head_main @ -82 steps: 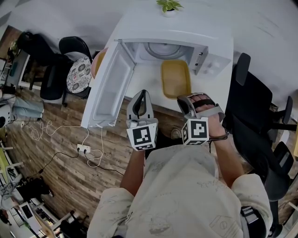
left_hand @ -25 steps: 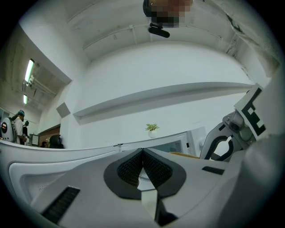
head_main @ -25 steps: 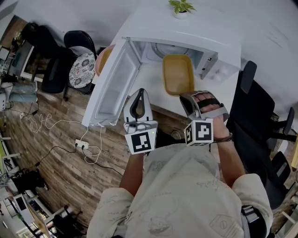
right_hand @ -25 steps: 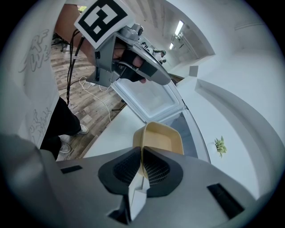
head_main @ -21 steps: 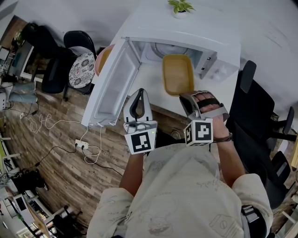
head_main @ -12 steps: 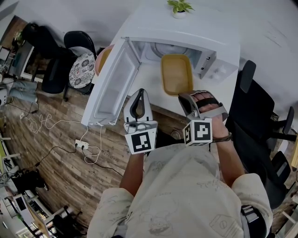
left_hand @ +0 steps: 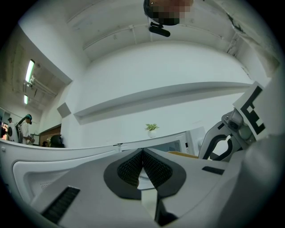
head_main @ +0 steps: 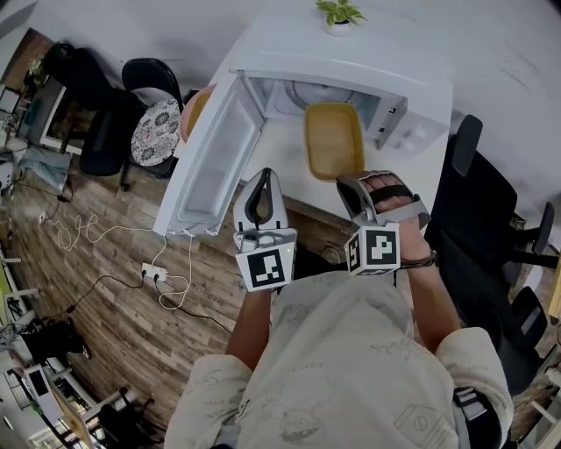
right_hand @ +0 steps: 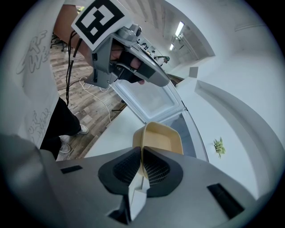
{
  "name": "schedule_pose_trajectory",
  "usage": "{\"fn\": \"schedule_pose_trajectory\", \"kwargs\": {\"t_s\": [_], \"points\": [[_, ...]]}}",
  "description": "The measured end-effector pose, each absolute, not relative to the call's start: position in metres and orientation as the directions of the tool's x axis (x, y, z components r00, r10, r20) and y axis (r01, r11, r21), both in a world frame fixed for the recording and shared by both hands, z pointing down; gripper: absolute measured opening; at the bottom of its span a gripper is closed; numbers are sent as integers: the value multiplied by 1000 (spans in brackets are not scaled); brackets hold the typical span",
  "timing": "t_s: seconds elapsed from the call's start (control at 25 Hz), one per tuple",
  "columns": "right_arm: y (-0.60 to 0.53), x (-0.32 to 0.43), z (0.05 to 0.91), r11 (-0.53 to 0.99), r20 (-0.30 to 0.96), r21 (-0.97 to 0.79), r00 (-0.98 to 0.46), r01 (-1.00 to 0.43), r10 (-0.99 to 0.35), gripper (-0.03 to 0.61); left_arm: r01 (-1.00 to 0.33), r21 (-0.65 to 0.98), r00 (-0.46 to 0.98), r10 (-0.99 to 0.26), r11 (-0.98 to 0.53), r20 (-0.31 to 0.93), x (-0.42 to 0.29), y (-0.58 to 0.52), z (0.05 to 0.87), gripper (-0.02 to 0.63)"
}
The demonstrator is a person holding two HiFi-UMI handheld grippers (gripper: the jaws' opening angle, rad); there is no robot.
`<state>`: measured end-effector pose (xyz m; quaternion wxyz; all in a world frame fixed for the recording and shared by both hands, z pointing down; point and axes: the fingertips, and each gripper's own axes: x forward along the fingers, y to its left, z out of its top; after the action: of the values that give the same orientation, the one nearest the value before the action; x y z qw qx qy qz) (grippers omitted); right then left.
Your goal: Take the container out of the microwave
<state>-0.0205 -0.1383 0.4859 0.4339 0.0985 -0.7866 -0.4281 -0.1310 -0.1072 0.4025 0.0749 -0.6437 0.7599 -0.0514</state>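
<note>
A shallow yellow container (head_main: 333, 140) sits on the white table just outside the microwave (head_main: 351, 74), whose door (head_main: 210, 167) stands swung open to the left. My right gripper (head_main: 346, 186) is shut on the container's near rim; in the right gripper view the cream wall of the container (right_hand: 160, 136) runs down between the right gripper's (right_hand: 141, 156) pads. The left gripper (head_main: 261, 180) hovers level in front of the open door, apart from the container. In the left gripper view the left gripper (left_hand: 142, 156) has its pads together with nothing in them.
A small potted plant (head_main: 340, 13) stands on top of the microwave. An orange dish (head_main: 191, 114) shows behind the door. Black chairs (head_main: 491, 228) (head_main: 149, 123) flank the table, and a power strip with cables (head_main: 158, 279) lies on the wooden floor.
</note>
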Motion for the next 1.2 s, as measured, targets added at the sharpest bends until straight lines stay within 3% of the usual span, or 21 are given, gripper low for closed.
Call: {"fn": "schedule_pose_trajectory", "kwargs": {"t_s": [1.2], "points": [[-137, -20, 484, 609, 600, 761, -599, 223, -531, 35, -969, -178, -163, -985, 170, -53, -131, -103, 400, 8]]}}
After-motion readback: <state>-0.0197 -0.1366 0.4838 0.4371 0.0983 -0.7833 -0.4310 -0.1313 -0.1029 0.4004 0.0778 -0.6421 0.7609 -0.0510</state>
